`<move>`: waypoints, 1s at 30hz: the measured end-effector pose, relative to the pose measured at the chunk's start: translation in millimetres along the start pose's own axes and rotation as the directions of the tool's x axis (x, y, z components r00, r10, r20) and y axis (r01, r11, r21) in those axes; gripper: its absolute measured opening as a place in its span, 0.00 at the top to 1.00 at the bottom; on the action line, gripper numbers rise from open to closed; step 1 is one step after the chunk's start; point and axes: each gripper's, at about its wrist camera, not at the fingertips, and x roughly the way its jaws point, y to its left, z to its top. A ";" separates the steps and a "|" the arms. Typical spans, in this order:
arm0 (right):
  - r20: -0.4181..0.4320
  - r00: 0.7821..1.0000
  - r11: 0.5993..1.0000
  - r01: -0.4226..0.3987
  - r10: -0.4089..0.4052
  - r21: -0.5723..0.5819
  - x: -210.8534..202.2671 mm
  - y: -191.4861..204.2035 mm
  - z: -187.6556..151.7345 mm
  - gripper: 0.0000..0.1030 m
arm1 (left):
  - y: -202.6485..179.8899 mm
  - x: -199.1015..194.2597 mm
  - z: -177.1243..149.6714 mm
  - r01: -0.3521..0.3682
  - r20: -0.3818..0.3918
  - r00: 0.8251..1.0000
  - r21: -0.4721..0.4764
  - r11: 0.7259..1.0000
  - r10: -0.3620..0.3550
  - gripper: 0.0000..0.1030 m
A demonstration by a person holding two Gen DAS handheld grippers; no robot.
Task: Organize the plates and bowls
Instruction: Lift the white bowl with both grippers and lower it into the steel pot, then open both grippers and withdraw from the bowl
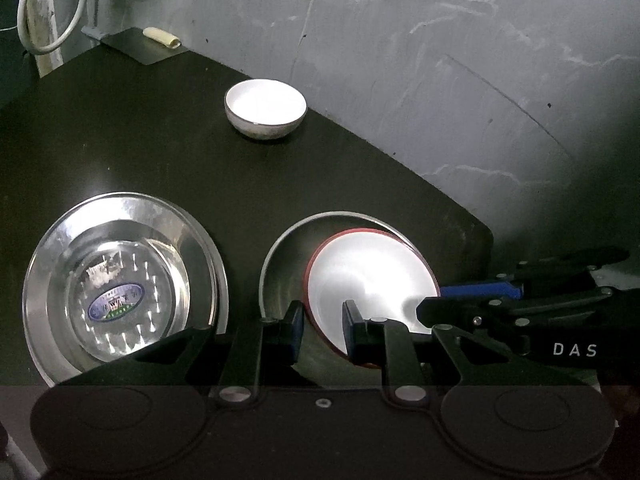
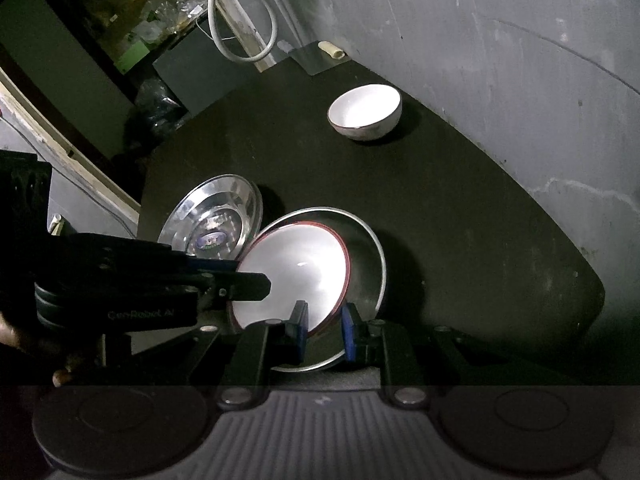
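Dark table (image 1: 160, 152): broad matte top, rounded corner toward the grey wall (image 1: 440, 60); carries all items below.

Grey wall: scuffed plaster, directly behind table.

Steel plate with sticker (image 1: 124, 280): flat on table, left of red-rimmed plate in left wrist view; blue oval label at centre; untouched by either gripper.

Steel dish (image 1: 280, 264): on table, directly under and around red-rimmed plate; rim visible on far and left sides in left wrist view, and on right and near sides in right wrist view (image 2: 376, 256).

Red-rimmed plate (image 1: 372, 280): white face, red edge; inside steel dish, tilted, far edge against dish wall. Held from two sides.

Left gripper (image 1: 323, 326): closed on near rim of red-rimmed plate, one finger outside the rim, one on white face; black body also visible at left of right wrist view (image 2: 248, 284).

Right gripper (image 2: 323, 330): closed on opposite rim of red-rimmed plate, blue pads either side of edge; seen from left wrist view entering at plate's right (image 1: 460, 300). Whether steel dish edge also sits between pads, cannot tell.

White bowl (image 1: 265, 108): upright, empty, well beyond red-rimmed plate, near wall.

White cable (image 1: 52, 8): looped, far left corner past table.

Small cream piece (image 1: 162, 37): on grey sheet, table's far corner.
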 end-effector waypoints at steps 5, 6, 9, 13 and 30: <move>-0.009 1.000 1.000 0.003 -0.003 -0.004 4.2 -0.7 1.2 0.83 | 1.5 3.1 -0.1 -0.015 -0.008 1.000 -0.012 1.000 0.015 0.79; -0.007 1.000 1.000 -0.008 0.008 -0.004 5.1 -0.7 2.0 0.84 | 2.1 3.2 -0.1 -0.009 -0.004 1.000 -0.016 1.000 0.009 0.77; -0.005 1.000 1.000 -0.012 0.012 -0.026 8.1 3.8 5.0 0.84 | 2.9 4.0 0.9 -0.017 0.005 1.000 -0.022 1.000 0.017 0.77; -0.013 1.000 0.998 -0.010 0.009 -0.055 12.1 8.9 6.8 0.84 | 3.2 5.8 0.7 -0.030 0.006 1.000 -0.019 0.999 0.030 0.77; 0.049 0.999 1.000 0.005 -0.004 -0.021 -1.2 -1.5 13.8 0.70 | 16.5 -11.6 10.4 -0.044 0.112 0.992 -0.065 0.997 0.051 0.30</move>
